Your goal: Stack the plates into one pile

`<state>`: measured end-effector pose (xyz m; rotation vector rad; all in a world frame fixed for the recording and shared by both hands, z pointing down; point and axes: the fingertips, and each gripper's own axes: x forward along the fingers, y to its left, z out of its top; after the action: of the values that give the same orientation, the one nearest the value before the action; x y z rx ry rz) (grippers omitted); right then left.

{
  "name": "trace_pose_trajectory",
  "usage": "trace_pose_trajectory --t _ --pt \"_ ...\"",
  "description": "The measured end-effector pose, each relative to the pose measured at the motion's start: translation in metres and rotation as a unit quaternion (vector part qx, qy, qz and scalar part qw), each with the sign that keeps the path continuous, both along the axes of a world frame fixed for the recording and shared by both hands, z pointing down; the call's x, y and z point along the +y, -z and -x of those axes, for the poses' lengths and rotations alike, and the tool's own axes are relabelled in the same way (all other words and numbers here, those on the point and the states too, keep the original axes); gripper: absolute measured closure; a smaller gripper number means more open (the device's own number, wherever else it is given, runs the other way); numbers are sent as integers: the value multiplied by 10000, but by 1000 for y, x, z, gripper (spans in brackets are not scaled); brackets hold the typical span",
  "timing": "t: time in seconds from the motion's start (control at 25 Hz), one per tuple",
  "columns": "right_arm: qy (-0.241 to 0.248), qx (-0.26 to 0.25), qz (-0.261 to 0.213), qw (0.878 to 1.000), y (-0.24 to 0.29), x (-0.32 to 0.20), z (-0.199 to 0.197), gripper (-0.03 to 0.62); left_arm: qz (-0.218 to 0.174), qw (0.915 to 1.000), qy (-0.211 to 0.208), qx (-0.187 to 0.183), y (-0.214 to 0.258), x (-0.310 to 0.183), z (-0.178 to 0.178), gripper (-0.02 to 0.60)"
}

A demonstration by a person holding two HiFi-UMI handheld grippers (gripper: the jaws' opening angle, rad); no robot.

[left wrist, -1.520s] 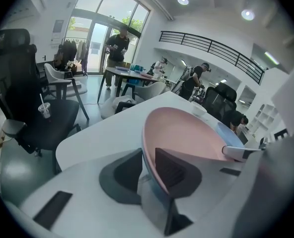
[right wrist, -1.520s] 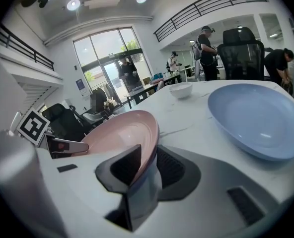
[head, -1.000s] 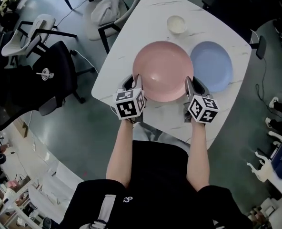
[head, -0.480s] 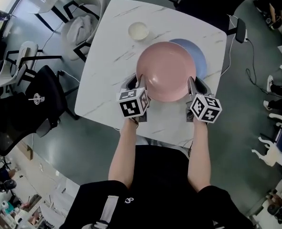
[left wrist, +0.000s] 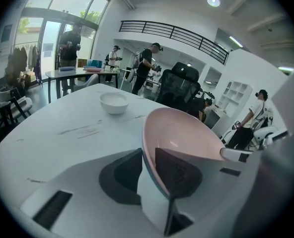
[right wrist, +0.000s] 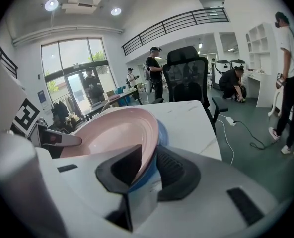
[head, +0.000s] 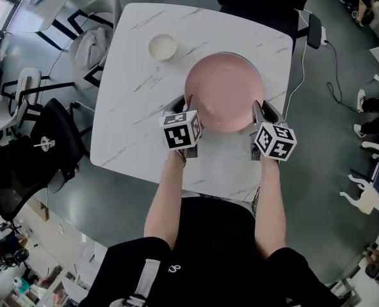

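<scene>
Glossy round pink plate point(head: 223, 91) moved over blue plate point(right wrist: 161, 132).

Pink plate point(head: 223, 91): round, shallow, smooth matte finish with a raised rim, empty; upright, on the right half of the tabletop, nearer its right edge than its left, set back from the near edge; positioned over the blue plate point(right wrist: 162, 132), which it covers almost wholly. Blue plate: round, pale blue, showing only as a narrow crescent below the pink rim; whether the two are fully nested cannot be told.
</scene>
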<state>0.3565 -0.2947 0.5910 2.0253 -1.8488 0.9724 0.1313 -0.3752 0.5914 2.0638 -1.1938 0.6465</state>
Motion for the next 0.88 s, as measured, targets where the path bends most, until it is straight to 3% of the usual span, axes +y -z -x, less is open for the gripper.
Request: trace_pose_trajectory --t 0.2,0.4,0.6,0.72,0.88 --pt "10 -59 14 10000 -7 -5 -11 493 -7 9999 -59 -141 -8 -8 -14 482" --pt "22 2 -114 9999 -3 -3 -12 473 -136 9997 201 59 -5 -13 -11 468" --pt "99 225 -396 9989 25 -5 -8 485 -540 9984 79 157 23 -11 -15 503" --pt "169 393 -671 9968 45 -5 5 529 -837 9961 14 294 44 -10 -16 529" --pt "188 635 -1038 9924 74 -3 22 556 -1231 9915 84 417 74 -8 0 549"
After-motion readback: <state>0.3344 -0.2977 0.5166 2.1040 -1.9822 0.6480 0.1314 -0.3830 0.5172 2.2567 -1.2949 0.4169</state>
